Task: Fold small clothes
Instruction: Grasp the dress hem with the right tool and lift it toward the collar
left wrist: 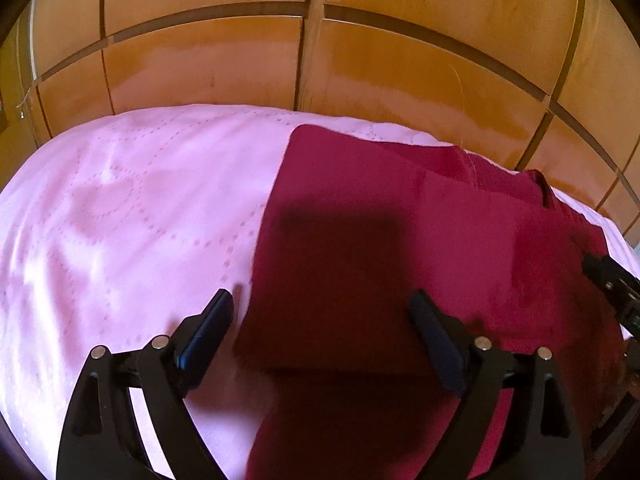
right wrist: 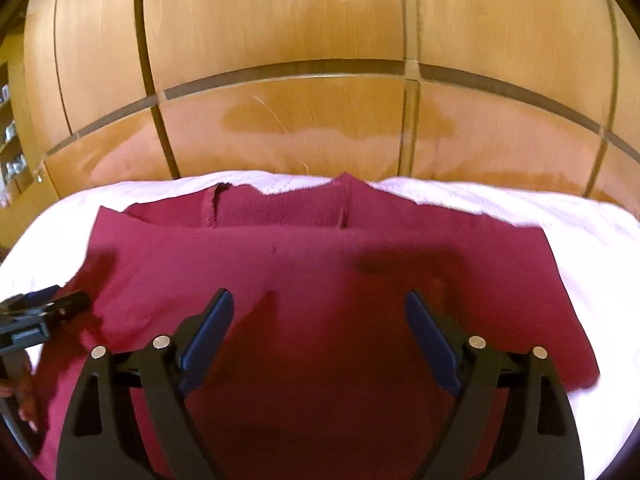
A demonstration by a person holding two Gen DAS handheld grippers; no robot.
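Observation:
A dark red garment [left wrist: 400,240] lies spread flat on a pink quilted bed cover [left wrist: 120,208], with a fold layer across it. It fills the middle of the right wrist view [right wrist: 320,272], neck opening at the far edge. My left gripper [left wrist: 320,300] is open and empty above the garment's left edge. My right gripper [right wrist: 320,300] is open and empty above the garment's middle. The right gripper also shows at the right edge of the left wrist view [left wrist: 612,280], and the left gripper at the left edge of the right wrist view [right wrist: 44,308].
A wooden panelled wall [left wrist: 320,40] stands right behind the bed [right wrist: 520,208]. Shelves [right wrist: 8,140] with small items show at the far left of the right wrist view.

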